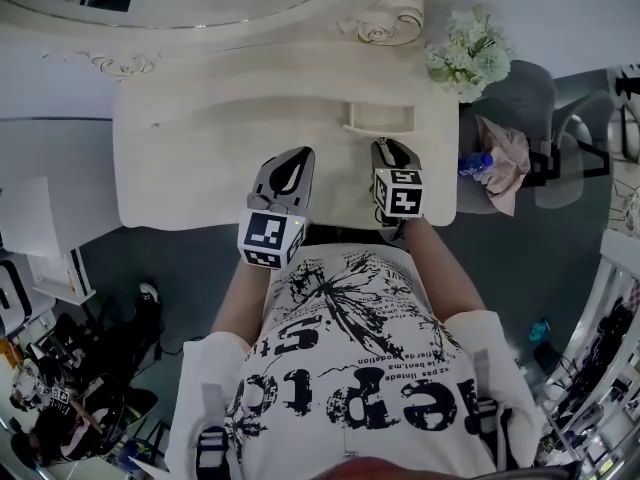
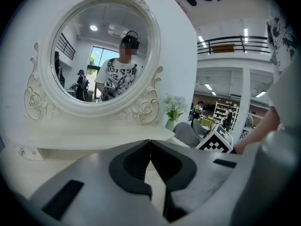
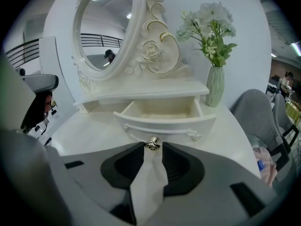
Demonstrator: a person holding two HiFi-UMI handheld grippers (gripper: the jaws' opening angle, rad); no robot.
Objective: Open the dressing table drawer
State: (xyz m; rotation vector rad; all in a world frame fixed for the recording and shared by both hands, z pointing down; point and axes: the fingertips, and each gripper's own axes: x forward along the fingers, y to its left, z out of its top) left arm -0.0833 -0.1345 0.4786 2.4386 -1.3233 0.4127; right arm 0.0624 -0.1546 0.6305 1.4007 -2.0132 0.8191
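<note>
We see the drawer [image 3: 162, 121] already pulled out from the low shelf under the mirror [image 3: 101, 27], its empty inside open to view. It projects over the white worktop [image 3: 89, 126] on the side near the vase of flowers [image 3: 215, 86].

Our right hand-held gripper [image 3: 153, 146] points down at the drawer front. Its jaws stand a little apart, and the small metal knob [image 3: 151, 144] sits in the gap right at their tips. We cannot make out any pad pressing on it.

Our left hand-held gripper [image 2: 150, 141] hangs over the worktop just beside the right one, facing the mirror. Its jaws meet at the tips with nothing between them.

A grey chair [image 3: 254, 112] stands off the worktop's far corner, behind the vase.
</note>
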